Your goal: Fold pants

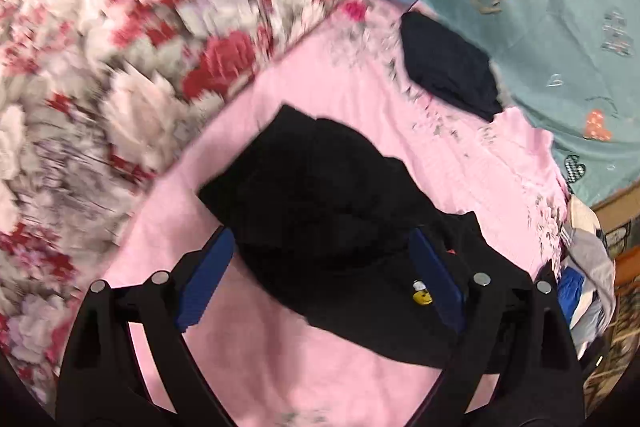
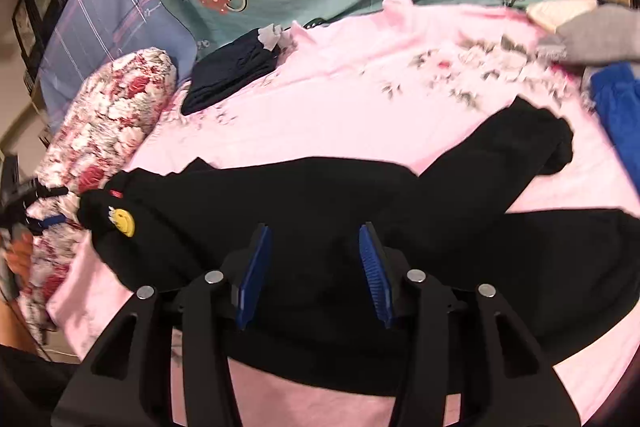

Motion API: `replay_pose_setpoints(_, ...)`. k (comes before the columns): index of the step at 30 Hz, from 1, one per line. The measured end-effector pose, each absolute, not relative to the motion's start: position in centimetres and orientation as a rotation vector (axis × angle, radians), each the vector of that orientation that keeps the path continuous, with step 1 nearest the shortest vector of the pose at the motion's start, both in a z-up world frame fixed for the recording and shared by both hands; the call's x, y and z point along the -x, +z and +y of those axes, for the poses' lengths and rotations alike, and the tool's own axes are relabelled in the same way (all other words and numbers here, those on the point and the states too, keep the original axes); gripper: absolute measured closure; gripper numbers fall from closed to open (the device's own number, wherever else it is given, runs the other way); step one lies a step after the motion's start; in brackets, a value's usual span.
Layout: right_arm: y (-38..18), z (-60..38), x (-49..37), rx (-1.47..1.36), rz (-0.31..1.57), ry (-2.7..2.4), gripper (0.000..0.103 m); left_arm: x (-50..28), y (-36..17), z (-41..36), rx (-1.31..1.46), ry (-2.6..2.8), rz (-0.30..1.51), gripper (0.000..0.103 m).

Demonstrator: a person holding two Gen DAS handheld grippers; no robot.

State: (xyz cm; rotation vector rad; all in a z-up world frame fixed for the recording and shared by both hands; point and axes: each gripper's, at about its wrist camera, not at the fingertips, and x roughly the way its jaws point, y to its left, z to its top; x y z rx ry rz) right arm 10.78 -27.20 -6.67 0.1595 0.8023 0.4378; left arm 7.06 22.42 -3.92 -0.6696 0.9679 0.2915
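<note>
My left claw (image 1: 320,275) is spread wide over the floppy black pants (image 1: 320,195), and bare pink bed sheet (image 1: 260,359) lies open below it. On its left the big rolled red-and-white flower quilt (image 1: 120,47) makes a soft wall. Far ahead, a folded dark blue cloth (image 1: 448,67) sits on the sheet, with clear pink between it and the pants. My right claw (image 2: 314,267) is also spread over the pants, whose two legs fill its right side. A bright blue cloth (image 2: 616,115) and a grey cloth (image 2: 592,35) crowd the far right edge. Open pink sheet runs across the middle.
</note>
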Motion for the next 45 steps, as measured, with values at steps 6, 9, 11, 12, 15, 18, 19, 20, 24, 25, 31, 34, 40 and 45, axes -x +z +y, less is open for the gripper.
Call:
replay_pose_setpoints(6, -5.9, -27.0, -10.2, -0.139, 0.727, 0.505, 0.052, -8.6, -6.8, 22.4, 0.778, 0.352, 1.097, 0.014)
replay_pose_setpoints(9, -6.2, -27.0, -10.7, -0.123, 0.749, 0.489, 0.052, -8.0, -7.5, 22.6, 0.836, 0.343, 1.104, 0.014)
replay_pose_setpoints(11, -6.4, -27.4, -11.2, -0.142, 0.758, 0.476, 0.052, -7.9, -7.6, 22.4, 0.856, 0.331, 1.119, 0.014)
replay_pose_setpoints(12, -6.4, -27.7, -11.4, -0.156, 0.758, 0.474, 0.052, -8.0, -7.5, 22.5, 0.859, 0.338, 1.117, 0.014)
replay_pose_setpoints(15, -6.7, -28.1, -11.9, -0.19, 0.761, 0.469, 0.052, -8.6, -6.9, 23.2, 0.884, 0.374, 1.096, 0.014)
replay_pose_setpoints(18, -6.8, -28.0, -11.6, -0.195, 0.755, 0.473, 0.052, -9.8, -6.9, 23.2, 0.896, 0.366, 1.103, 0.012)
replay_pose_setpoints(19, -6.8, -27.9, -11.4, -0.195, 0.751, 0.477, 0.052, -10.3, -7.2, 23.0, 0.898, 0.361, 1.123, 0.012)
replay_pose_setpoints(20, -6.8, -28.0, -11.3, -0.196, 0.749, 0.479, 0.052, -10.7, -7.5, 22.9, 0.911, 0.359, 1.138, 0.012)
replay_pose_setpoints(24, -6.8, -28.0, -11.0, -0.193, 0.745, 0.475, 0.052, -10.4, -7.4, 23.2, 0.971, 0.366, 1.113, 0.012)
replay_pose_setpoints(25, -6.9, -27.9, -11.0, -0.195, 0.748, 0.475, 0.052, -10.3, -7.1, 23.5, 0.987, 0.376, 1.102, 0.012)
replay_pose_setpoints(31, -6.9, -27.5, -11.1, -0.194, 0.744, 0.483, 0.052, -10.4, -6.5, 24.0, 1.018, 0.398, 1.094, 0.012)
replay_pose_setpoints(34, -7.0, -27.1, -11.0, -0.188, 0.746, 0.494, 0.052, -11.0, -8.3, 24.2, 1.075, 0.427, 1.153, 0.016)
replay_pose_setpoints(40, -6.8, -27.5, -10.8, -0.173, 0.748, 0.485, 0.052, -10.0, -9.8, 24.3, 1.061, 0.435, 1.176, 0.088)
replay_pose_setpoints(45, -6.8, -28.2, -11.5, -0.198, 0.761, 0.453, 0.052, -8.9, -4.9, 23.0, 0.779, 0.403, 1.074, 0.09)
